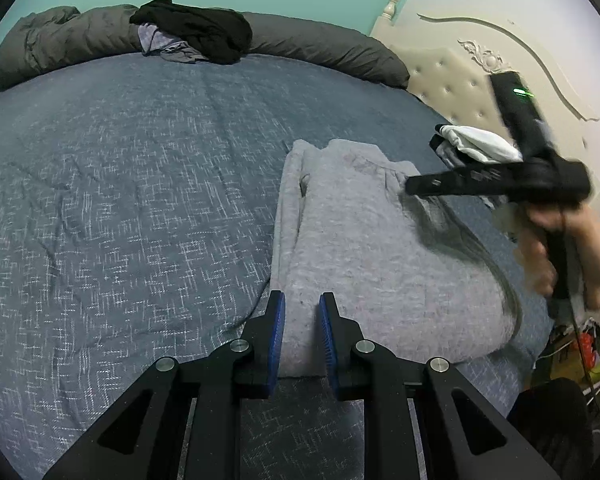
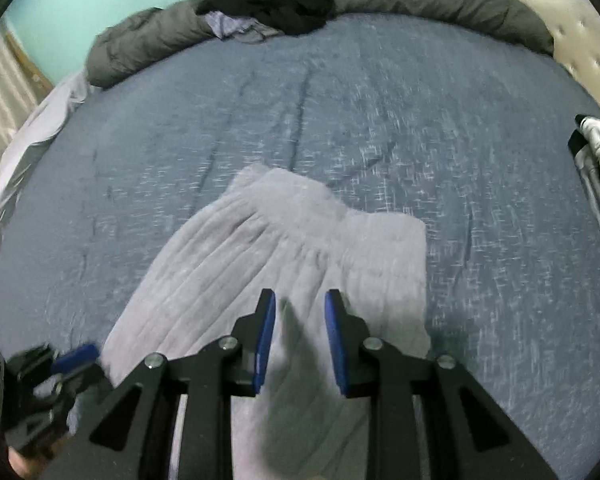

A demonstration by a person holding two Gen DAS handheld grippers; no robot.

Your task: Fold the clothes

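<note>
A light grey garment (image 1: 360, 248) lies folded flat on the blue bedspread (image 1: 120, 200), toward the bed's right side. My left gripper (image 1: 302, 320) is open, and its blue pads (image 1: 278, 328) straddle the garment's near edge without pinching it. In the right wrist view the same grey garment (image 2: 260, 248) spreads under my right gripper (image 2: 300, 320), which is open above the cloth. The picture there is blurred. A hand holds the right gripper (image 1: 412, 188) over the garment's far right corner. The left gripper (image 2: 74, 360) shows at the lower left edge.
A pile of black and lavender clothes (image 1: 196, 34) rests on a rolled grey duvet (image 1: 324, 46) along the bed's far side. A folded white and black stack (image 1: 472, 144) sits by the cream headboard (image 1: 452, 76). Clutter lies on the floor (image 1: 580, 344) past the bed's right edge.
</note>
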